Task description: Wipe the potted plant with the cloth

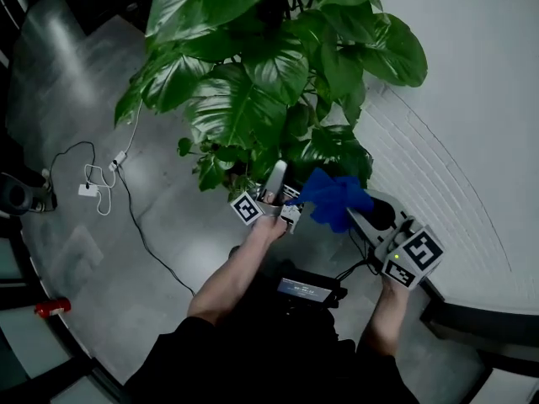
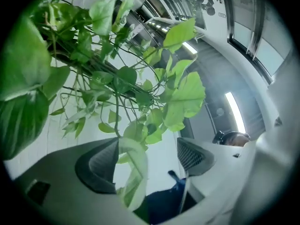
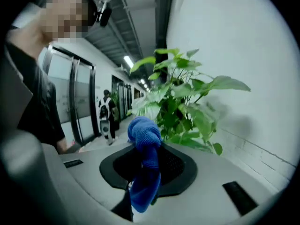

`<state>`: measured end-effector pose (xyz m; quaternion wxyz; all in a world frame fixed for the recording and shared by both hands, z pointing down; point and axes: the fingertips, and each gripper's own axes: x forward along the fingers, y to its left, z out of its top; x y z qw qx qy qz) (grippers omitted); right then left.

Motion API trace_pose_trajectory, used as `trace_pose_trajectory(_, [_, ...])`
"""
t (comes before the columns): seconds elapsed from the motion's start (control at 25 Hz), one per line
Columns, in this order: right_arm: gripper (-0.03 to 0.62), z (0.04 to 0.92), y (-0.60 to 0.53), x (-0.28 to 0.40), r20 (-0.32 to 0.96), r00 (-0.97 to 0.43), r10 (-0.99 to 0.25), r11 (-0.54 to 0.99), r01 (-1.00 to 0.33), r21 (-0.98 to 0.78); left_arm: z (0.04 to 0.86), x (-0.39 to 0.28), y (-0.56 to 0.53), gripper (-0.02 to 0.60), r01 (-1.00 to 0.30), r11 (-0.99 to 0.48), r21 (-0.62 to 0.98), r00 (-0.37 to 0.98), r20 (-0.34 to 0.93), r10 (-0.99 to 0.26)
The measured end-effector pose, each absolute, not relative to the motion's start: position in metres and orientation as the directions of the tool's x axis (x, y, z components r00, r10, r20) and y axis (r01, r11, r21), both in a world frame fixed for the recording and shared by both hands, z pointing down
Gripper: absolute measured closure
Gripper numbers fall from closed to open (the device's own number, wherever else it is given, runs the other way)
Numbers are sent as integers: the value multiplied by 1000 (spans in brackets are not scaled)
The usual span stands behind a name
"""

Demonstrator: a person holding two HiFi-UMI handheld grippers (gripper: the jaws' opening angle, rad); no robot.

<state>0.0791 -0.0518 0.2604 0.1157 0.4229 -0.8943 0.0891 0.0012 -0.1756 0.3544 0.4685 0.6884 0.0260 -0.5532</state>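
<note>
Potted plant (image 1: 253, 74) standing on floor (image 1: 101, 251) beside white wall (image 1: 472, 74); left tool (image 1: 275, 188) sitting among low foliage, jaws gaping around leaf (image 2: 133, 170); right tool (image 1: 360, 219) clamping blue cloth (image 1: 333, 196) just beside it

Blue cloth (image 1: 333, 196); green plant (image 1: 244, 99); grey floor (image 1: 76, 251).

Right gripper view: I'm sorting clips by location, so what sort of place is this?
Probably an office-building corridor: glass doors line one side, strip lights run overhead, and a potted plant stands by the white wall.
</note>
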Motion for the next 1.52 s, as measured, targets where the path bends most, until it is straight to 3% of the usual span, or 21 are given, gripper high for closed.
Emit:
trace_pose_trajectory(0.12, [500,197,-59,105,126,-559,-819,558,-829,-50,373,13,-170,186,573,-514,638,390,-765,-514])
trace_pose_trajectory(0.24, [500,169,-82,119,120,-463,-878,474,-875,95,373,26,-157,186,598,-499,628,396,-772,-497])
trace_pose_trajectory(0.6, [500,287,-131,56,470,-466,-750,625,-731,273,322,17,-142,184,654,-556,512,325,-855,-404])
trace_pose_trajectory(1.08, [500,371,-40,61,650,-463,-602,715,-675,182,323,14,-138,186,625,-564,540,368,-841,-397])
trace_pose_trajectory(1.2, [500,367,-17,74,611,-538,-581,709,-703,55,328,17,-136,186,620,-558,552,382,-833,-400])
trace_pose_trajectory(1.36, [500,311,-4,92,422,-654,-628,683,-723,-103,339,22,-132,186,608,-548,575,407,-818,-407])
trace_pose_trajectory(1.52, [500,217,-29,113,222,-587,-778,609,-792,42,348,33,-127,186,609,-528,592,428,-806,-409])
